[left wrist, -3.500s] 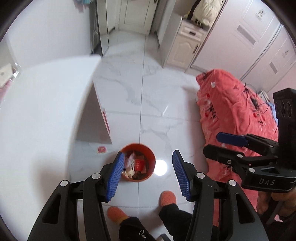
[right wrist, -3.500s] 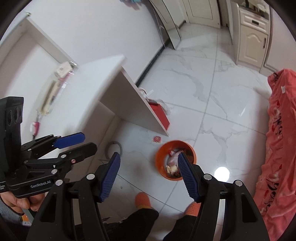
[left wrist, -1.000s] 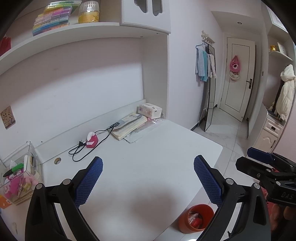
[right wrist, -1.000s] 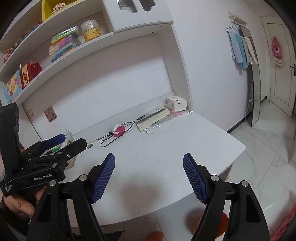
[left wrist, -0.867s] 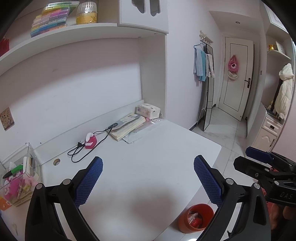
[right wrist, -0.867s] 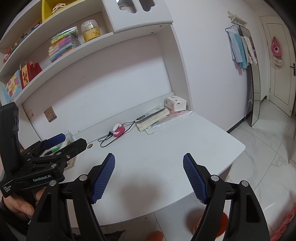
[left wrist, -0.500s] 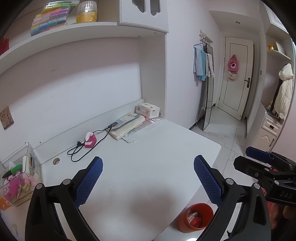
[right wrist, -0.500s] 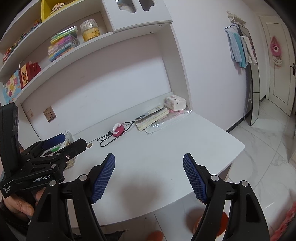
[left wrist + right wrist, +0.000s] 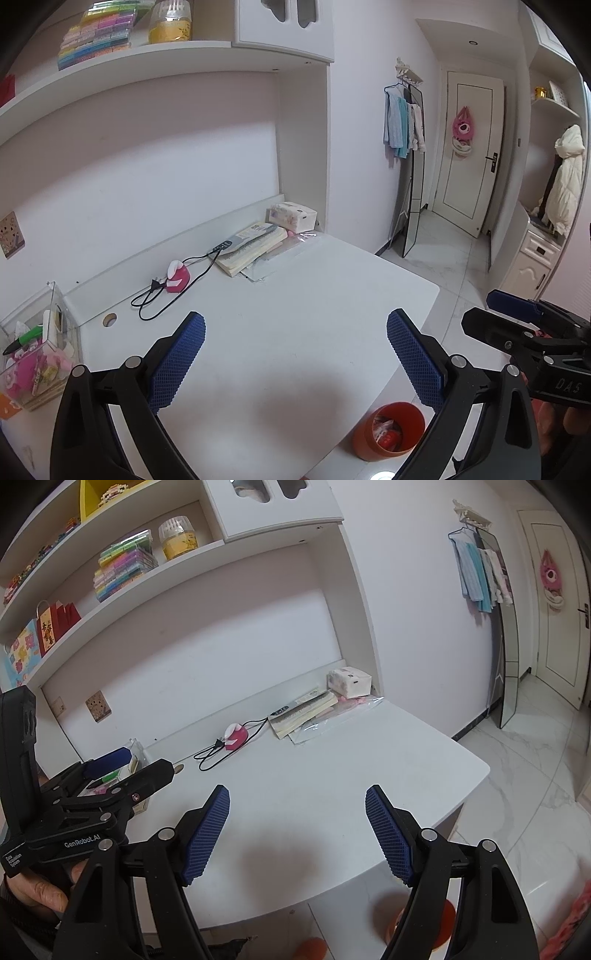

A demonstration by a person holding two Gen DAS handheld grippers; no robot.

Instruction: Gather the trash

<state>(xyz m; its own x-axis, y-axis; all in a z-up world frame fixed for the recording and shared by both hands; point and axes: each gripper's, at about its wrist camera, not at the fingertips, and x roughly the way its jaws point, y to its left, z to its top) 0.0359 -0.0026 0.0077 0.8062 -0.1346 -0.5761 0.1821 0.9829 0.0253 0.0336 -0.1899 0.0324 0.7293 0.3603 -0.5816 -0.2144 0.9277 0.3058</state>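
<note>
While the orange trash bin [image 9: 388, 430] stands on the floor just past the white desk's [image 9: 295, 332] near corner, scraps inside it, both grippers hover above the desk. Left gripper [image 9: 295, 356] and right gripper [image 9: 297, 829] hold their blue pads spread wide, gripping nothing. Books [image 9: 251, 249] lie by the back wall.

The desk [image 9: 280, 332] stands against the wall. At its back edge, from left to right: a box [image 9: 33, 354], a cable [image 9: 155, 299], books [image 9: 251, 251] and a tissue pack [image 9: 293, 216]. The bin [image 9: 388, 430] stands on the floor [image 9: 443, 258], right of the desk, with trash [image 9: 386, 432] inside it.
</note>
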